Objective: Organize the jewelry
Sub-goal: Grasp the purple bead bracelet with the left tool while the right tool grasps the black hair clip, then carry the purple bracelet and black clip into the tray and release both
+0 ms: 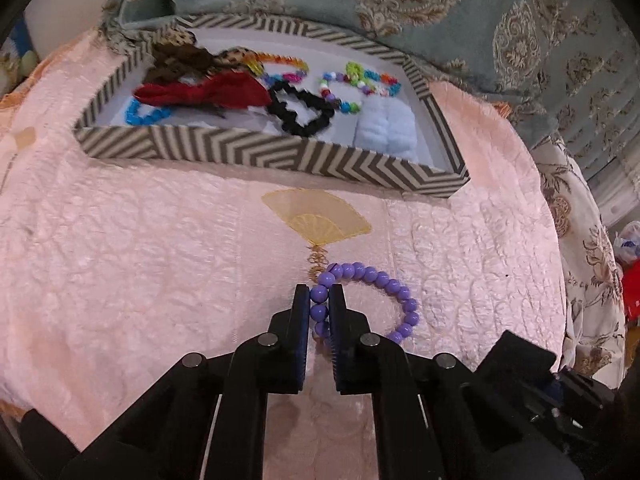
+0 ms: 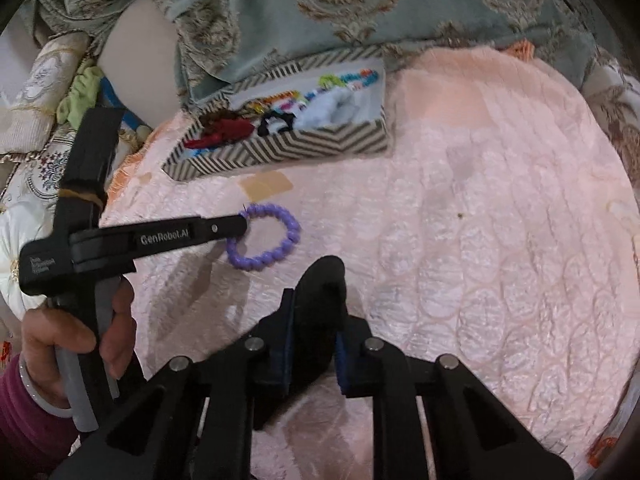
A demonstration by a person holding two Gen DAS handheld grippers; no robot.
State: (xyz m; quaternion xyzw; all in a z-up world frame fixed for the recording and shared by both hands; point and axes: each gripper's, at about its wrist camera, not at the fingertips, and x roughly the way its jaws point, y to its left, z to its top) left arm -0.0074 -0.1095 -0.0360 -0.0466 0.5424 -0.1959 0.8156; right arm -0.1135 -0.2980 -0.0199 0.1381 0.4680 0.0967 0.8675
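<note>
One bracelet: purple bead bracelet lies flat on the pink quilted bedspread, its near-left arc pinched between the fingers of the left gripper.
Left gripper: narrow, closed on a few beads; the rest of the loop curves away to its right.
Right gripper: right gripper is narrow, clamped on something black I cannot identify; bracelet sits ahead and to its left, apart.
Nearer arm: left, already in contact.
Destination: chevron-striped tray lies straight ahead of the left gripper, well apart, past the embroidered fan motif.
Tray contents: red bow, black scrunchie, colourful bead strands.
Likely next: lift and carry forward.
</note>
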